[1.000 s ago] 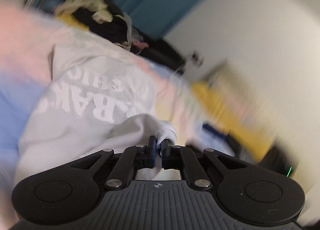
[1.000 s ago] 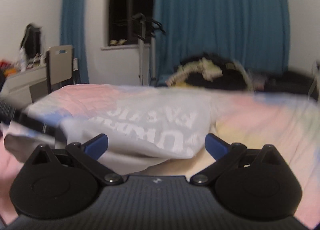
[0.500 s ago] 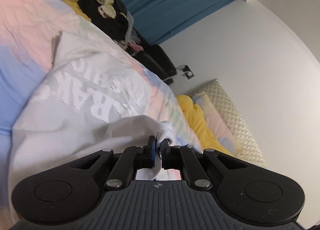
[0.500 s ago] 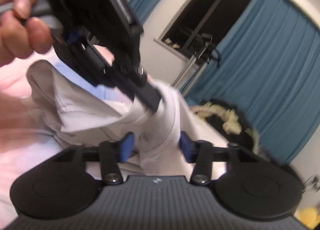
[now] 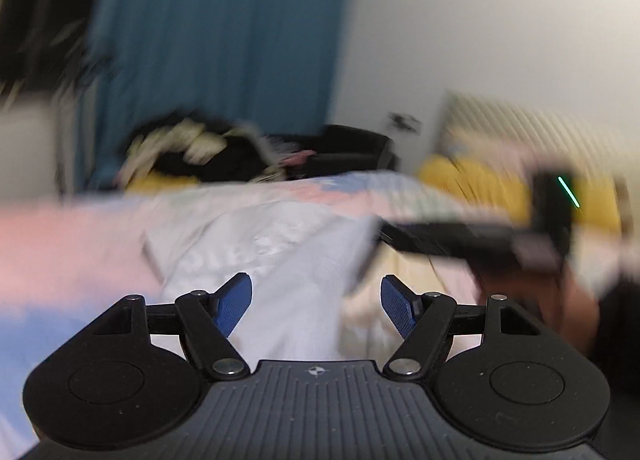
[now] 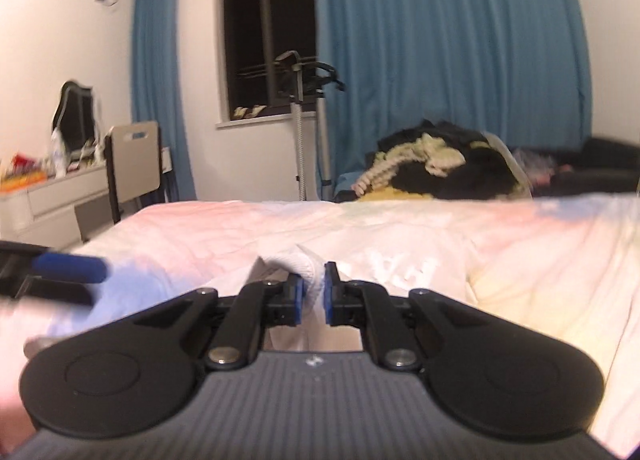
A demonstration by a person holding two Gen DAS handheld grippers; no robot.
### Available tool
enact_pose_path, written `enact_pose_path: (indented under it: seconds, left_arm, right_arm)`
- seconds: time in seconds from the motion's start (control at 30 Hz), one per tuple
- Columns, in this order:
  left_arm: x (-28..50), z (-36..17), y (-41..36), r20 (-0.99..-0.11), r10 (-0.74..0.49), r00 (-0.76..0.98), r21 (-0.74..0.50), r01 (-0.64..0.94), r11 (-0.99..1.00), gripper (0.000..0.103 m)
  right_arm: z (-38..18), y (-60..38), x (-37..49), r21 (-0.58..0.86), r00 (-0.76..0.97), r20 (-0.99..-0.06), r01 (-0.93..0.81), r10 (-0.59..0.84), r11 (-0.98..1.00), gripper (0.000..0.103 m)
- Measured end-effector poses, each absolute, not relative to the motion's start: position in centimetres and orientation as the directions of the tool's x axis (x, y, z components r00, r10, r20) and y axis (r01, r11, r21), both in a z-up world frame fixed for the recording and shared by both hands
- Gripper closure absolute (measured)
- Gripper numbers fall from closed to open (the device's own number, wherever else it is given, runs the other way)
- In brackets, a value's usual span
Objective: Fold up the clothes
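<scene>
A white T-shirt [image 5: 280, 260] with pale lettering lies on the pastel bed. My left gripper [image 5: 316, 308] is open and empty just above the shirt. My right gripper [image 6: 312, 292] is shut on a ribbed white edge of the T-shirt [image 6: 306, 268]; the rest of the shirt [image 6: 404, 264] spreads beyond it. The right gripper also shows in the left wrist view [image 5: 460, 240] at the right, blurred. The left gripper's blue finger [image 6: 68, 268] shows at the left edge of the right wrist view.
The pastel bed sheet [image 6: 540, 260] fills the foreground. A pile of dark and yellow clothes [image 6: 436, 172] lies at the bed's far edge. A desk and chair [image 6: 132, 164] stand at the left. A yellow pillow [image 5: 480, 180] lies at the right.
My left gripper let go of the shirt edge and opened. My right gripper closed on that edge. Both cameras swung level.
</scene>
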State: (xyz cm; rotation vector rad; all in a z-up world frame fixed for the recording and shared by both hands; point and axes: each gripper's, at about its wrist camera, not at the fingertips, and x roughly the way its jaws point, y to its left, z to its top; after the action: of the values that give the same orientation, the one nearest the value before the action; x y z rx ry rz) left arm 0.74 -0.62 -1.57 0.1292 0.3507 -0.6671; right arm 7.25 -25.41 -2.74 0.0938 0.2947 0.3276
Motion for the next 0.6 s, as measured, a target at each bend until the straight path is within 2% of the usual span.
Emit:
enact_pose_path:
  seconds: [0.07, 0.13, 0.27, 0.4, 0.47, 0.5, 0.57, 0.6]
  left_arm:
    - [-0.7, -2.7, -2.7, -0.397, -0.551, 0.734, 0.154, 0.645, 0.749, 0.030]
    - [-1.4, -4.7, -4.8, -0.433, -0.457, 0.777, 0.332, 0.609, 0.720, 0.043]
    - [-1.9, -8.7, -7.5, -0.488, -0.360, 0.795, 0.551, 0.600, 0.579, 0.044]
    - [-1.8, -13.4, -9.4, -0.405, -0.190, 0.894, 0.818, 0.447, 0.362, 0.043]
    - [-1.2, -15.4, -9.4, -0.370, -0.143, 0.918, 0.878, 0.396, 0.268, 0.043]
    - [-0.7, -15.6, -9.4, -0.371, -0.130, 0.919, 0.879, 0.393, 0.271, 0.046]
    - [0.4, -15.3, -9.3, -0.376, -0.115, 0.919, 0.864, 0.393, 0.314, 0.068]
    - [0.8, -14.7, -9.2, -0.368, -0.117, 0.922, 0.856, 0.385, 0.345, 0.089]
  right_arm:
    - [-2.3, -25.8, 7.4, 0.171, 0.904, -0.273, -0.292, 0.330, 0.941, 0.092]
    - [-2.2, -26.2, 7.4, 0.203, 0.902, -0.274, -0.284, 0.333, 0.937, 0.092]
    - [-2.4, -27.2, 7.9, 0.267, 0.898, -0.293, -0.254, 0.329, 0.930, 0.092]
    - [-3.2, -27.9, 7.9, 0.344, 0.882, -0.322, -0.230, 0.344, 0.910, 0.092]
    - [-3.6, -28.3, 8.1, 0.387, 0.872, -0.336, -0.216, 0.355, 0.897, 0.092]
    - [-3.8, -28.5, 8.2, 0.410, 0.868, -0.340, -0.210, 0.362, 0.888, 0.092]
    - [-4.2, -28.9, 8.6, 0.449, 0.858, -0.352, -0.196, 0.374, 0.872, 0.091]
    - [-4.4, -29.0, 8.8, 0.458, 0.852, -0.365, -0.186, 0.375, 0.869, 0.090]
